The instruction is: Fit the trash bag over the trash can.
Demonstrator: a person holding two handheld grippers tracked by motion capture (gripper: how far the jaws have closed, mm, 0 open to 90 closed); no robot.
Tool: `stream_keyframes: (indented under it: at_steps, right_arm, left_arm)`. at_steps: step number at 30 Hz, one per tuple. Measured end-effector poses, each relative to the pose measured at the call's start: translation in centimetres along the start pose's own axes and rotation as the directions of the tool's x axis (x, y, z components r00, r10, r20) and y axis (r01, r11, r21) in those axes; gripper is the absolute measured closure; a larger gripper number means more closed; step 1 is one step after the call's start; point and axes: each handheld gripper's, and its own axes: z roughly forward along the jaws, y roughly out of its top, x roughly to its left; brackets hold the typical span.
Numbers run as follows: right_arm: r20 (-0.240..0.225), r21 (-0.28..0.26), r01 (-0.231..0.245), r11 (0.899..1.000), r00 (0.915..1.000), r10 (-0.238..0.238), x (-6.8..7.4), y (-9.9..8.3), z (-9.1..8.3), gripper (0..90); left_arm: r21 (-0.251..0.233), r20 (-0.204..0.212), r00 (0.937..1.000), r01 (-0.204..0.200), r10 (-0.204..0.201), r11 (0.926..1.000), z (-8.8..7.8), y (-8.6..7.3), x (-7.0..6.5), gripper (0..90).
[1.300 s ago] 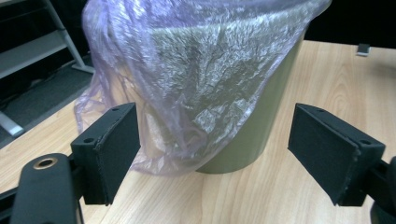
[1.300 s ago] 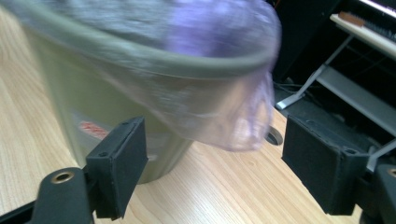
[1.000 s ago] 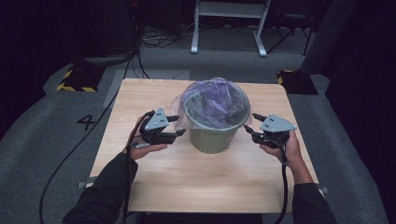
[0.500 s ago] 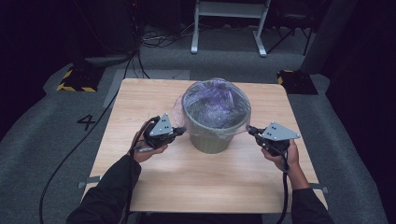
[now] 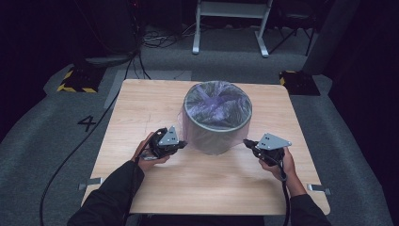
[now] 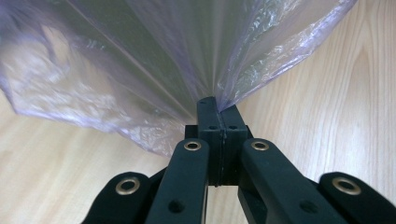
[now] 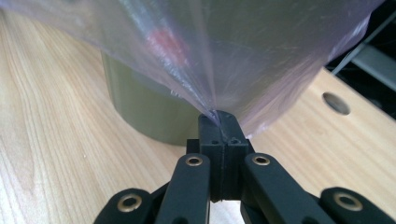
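Olive-green bin [image 5: 214,141] stood upright near the middle of the wooden bench [image 5: 141,103], lined with a thin purple plastic bag [image 5: 217,104] whose skirt was folded over the rim and hung down the outside wall. Left tongs [image 5: 181,144] sat low at the bin's left side, near the bench surface; in the left gripper view the two black jaws were pressed together with a pinch of the bag's edge [image 6: 140,60] caught between the pads, film fanning out tight from the pinch point. Right tongs [image 5: 246,142] mirrored that on the bin's right side, also low; in the right gripper view the jaws were clamped on the bag film [image 7: 243,56], with the bin wall [image 7: 140,112] just behind and the film pulled taut toward it. Both sets of jaws had just been closing, film between them each time. Person's hands came in from the near edge of the bench, one each side of the bin, cables trailing back off the bench
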Motion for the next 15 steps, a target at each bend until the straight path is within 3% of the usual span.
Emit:
stream_keyframes:
  at_steps: [5, 7, 11, 15]
  right_arm:
    - [-0.058, 0.072, -0.023, 0.997, 0.998, 0.027, 0.0, -0.8, 1.0, 90.0]
    - [-0.079, 0.075, -0.047, 0.996, 0.9955, 0.053, -0.2, -1.0, 1.3, 90.0]
    - [-0.094, 0.098, -0.067, 0.993, 0.9926, 0.076, -0.4, -1.4, 1.5, 90.0]
    - [-0.093, 0.139, -0.1, 0.985, 0.9892, 0.113, -0.8, -2.1, 2.1, 90.0]
  left_arm:
    - [0.031, 0.027, 0.9995, 0.015, -0.016, 0.9994, 1.0, -0.6, 0.0, 90.0]
    - [0.047, 0.024, 0.9996, 0.015, -0.016, 0.9988, 1.4, -0.8, -0.1, 90.0]
    - [0.051, 0.019, 0.9984, 0.052, -0.053, 0.9974, 1.8, -1.5, 0.1, 87.8]
    - [0.026, 0.03, 0.9923, 0.119, -0.12, 0.9925, 2.0, -2.3, 0.3, 85.2]
